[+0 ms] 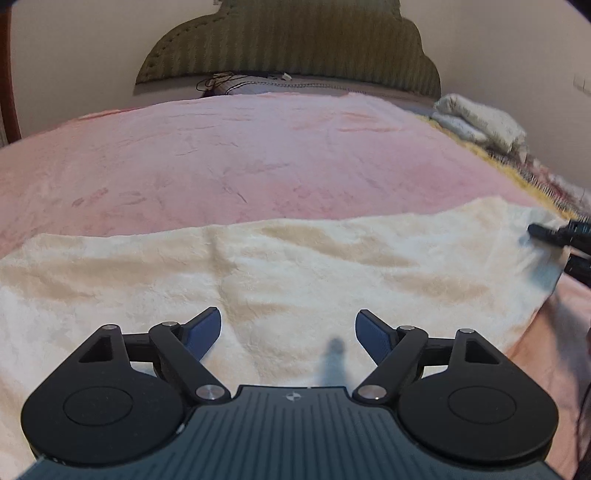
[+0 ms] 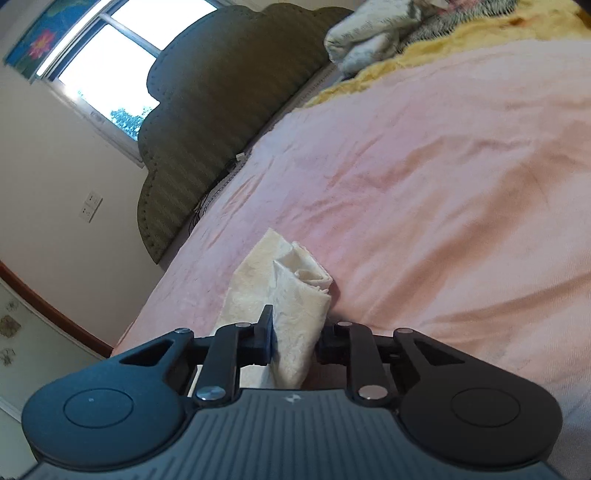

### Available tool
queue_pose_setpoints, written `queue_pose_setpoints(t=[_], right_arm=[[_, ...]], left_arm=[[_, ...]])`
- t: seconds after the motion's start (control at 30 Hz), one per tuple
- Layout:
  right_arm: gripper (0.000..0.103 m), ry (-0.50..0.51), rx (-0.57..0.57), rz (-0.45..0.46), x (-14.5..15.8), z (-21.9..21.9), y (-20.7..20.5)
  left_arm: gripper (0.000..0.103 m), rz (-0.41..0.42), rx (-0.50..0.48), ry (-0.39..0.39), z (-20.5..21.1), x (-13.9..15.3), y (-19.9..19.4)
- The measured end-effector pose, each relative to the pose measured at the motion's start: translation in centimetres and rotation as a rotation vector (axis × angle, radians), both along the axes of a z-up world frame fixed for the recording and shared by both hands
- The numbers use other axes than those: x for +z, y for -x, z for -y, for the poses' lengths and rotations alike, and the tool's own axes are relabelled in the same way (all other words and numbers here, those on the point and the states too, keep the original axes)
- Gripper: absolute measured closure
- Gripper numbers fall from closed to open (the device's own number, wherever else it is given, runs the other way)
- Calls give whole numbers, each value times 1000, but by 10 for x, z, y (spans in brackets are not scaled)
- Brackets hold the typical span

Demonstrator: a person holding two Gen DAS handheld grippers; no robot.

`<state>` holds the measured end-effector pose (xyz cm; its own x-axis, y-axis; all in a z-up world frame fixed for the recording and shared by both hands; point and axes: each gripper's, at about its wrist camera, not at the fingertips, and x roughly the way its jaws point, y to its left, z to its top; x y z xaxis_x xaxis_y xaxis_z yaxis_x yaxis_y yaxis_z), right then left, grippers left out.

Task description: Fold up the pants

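On the pink bedspread (image 1: 258, 155), near edge: cream pants (image 1: 280, 266) spread flat as a broad band, running crosswise in the left wrist view. Fleecy cloth, shallow wrinkles, one ridge left of centre. Waist and hem not distinguishable.

Left gripper (image 1: 288, 332): released, jaws standing wide apart, blue pads (image 1: 201, 334) bare, nothing between them. Hovering just above the middle of the cloth; contact with the fabric not evident.

Right gripper (image 2: 295, 341): clenched on the pants (image 2: 295, 306), a bunched end of the cloth standing up between the jaws. Same gripper (image 1: 554, 236) visible in the left wrist view at the far right end of the garment, at its edge.

Elsewhere noted: padded green headboard (image 1: 288, 40) beyond the bedspread; pale folded bedding (image 1: 480, 122) at the right, resting on a yellow blanket (image 2: 480, 29); window (image 2: 110, 62) in the right wrist view.

Step in hand, by judgement: start of a lengthwise fold, one end secured, the opposite hand not yet engaged. Task early; no completed fold apparent.

Next move, by judgement: requires either a left-hand grip on the near edge or a hold-down at the intended crease, then carriage of the right-hand end across toward the other end. Requires a low, even lift to prevent dragging the limp fleece and doubling the wrinkles. Risk: layers slipping out of line while only one end is held.
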<state>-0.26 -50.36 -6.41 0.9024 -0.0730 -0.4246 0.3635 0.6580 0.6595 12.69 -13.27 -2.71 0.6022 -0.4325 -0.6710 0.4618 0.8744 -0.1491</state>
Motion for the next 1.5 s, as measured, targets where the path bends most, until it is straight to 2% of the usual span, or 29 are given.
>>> queue_pose_setpoints(t=[0.07,0.13,0.17,0.23,0.27,0.37,0.47,0.57,0.6,0.63,0.67,0.7,0.73,0.77,0.8,0.87,1.0,1.07,1.27,1.37,1.5], right_arm=[[85,174,73,3,26,-27,-6],[85,381,165,-4,49,-65,-16],[85,472,213,-5,57,-85,-19],[85,603,308,4,63,-122,-25],[85,638,354,4,63,-138,-28],[85,669,441,2,54,-169,-31],[85,678,507,29,53,-189,-24],[85,648,582,55,56,-201,-18],[85,662,614,58,56,-206,-17],[85,678,634,56,56,-211,-16],[85,688,659,50,55,-216,-16],[85,694,685,43,54,-221,-16],[85,704,704,37,52,-228,-14],[85,713,713,31,50,-232,-14],[85,716,725,25,49,-236,-15],[84,710,763,25,47,-244,-19],[84,738,845,50,49,-270,-29],[84,755,889,77,51,-286,-34],[84,760,1008,113,40,-329,-51],[84,775,1041,105,31,-344,-51],[84,832,1043,131,33,-355,-47]], left_arm=[[20,-77,8,153,-12,7,-9],[19,-208,4,372,-25,9,-24],[15,-272,-5,472,-28,6,-30],[10,-384,-18,654,-29,-1,-39],[7,-424,-24,714,-26,-4,-43],[6,-497,-49,795,-10,-13,-49],[5,-533,-40,800,6,-20,-55],[10,-562,28,813,11,-29,-63],[14,-561,46,811,9,-32,-64],[25,-560,66,791,5,-34,-68],[45,-559,80,758,2,-34,-69],[58,-558,91,712,-1,-33,-71],[80,-547,94,672,-3,-32,-72],[91,-528,105,629,-6,-30,-71],[91,-499,109,584,-9,-26,-70],[99,-411,102,496,-16,-16,-65],[99,-212,92,308,-30,12,-54],[99,-147,120,234,-40,20,-51],[97,-94,236,101,-71,5,-51],[96,-78,253,109,-89,2,-47],[96,7,257,91,-93,6,-38]])
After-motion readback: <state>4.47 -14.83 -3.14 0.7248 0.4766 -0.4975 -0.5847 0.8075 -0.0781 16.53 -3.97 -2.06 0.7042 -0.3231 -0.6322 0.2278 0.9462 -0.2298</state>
